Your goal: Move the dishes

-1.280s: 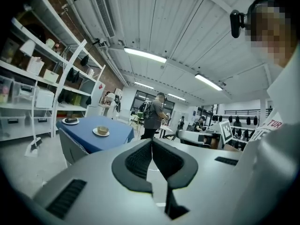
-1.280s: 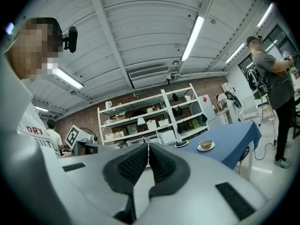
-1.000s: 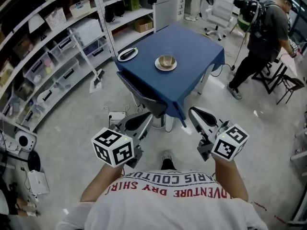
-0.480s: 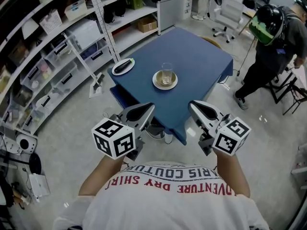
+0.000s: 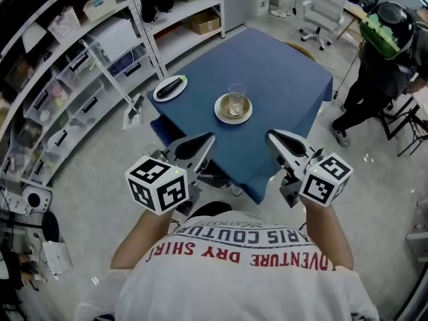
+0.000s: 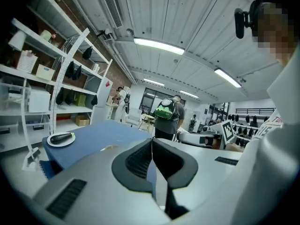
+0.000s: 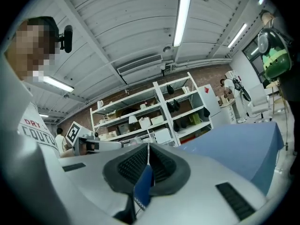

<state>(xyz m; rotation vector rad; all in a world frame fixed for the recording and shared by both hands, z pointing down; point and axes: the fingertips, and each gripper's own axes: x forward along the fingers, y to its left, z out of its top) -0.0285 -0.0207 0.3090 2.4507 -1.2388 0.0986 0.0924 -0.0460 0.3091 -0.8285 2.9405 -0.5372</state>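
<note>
A table with a blue cloth [image 5: 281, 79] stands ahead of me. On it a white saucer [image 5: 233, 109] carries a clear glass [image 5: 236, 96]. A small white plate [image 5: 169, 87] with a dark oblong thing on it lies at the table's left corner; the left gripper view also shows this plate [image 6: 61, 139]. My left gripper [image 5: 206, 141] is shut and empty, held in the air short of the table's near edge. My right gripper [image 5: 273, 136] is also shut and empty, at the same height. Neither gripper touches a dish.
White shelving [image 5: 80, 52] with boxes and bins runs along the left wall. A person in dark clothes with a green pack [image 5: 384, 52] stands right of the table. An office chair [image 5: 328, 9] sits beyond it. A dark chair seat [image 5: 207, 172] lies under the near table edge.
The table and its dishes have come closer and lower in the head view as I walk up. Both grippers stay shut and held out in front.
</note>
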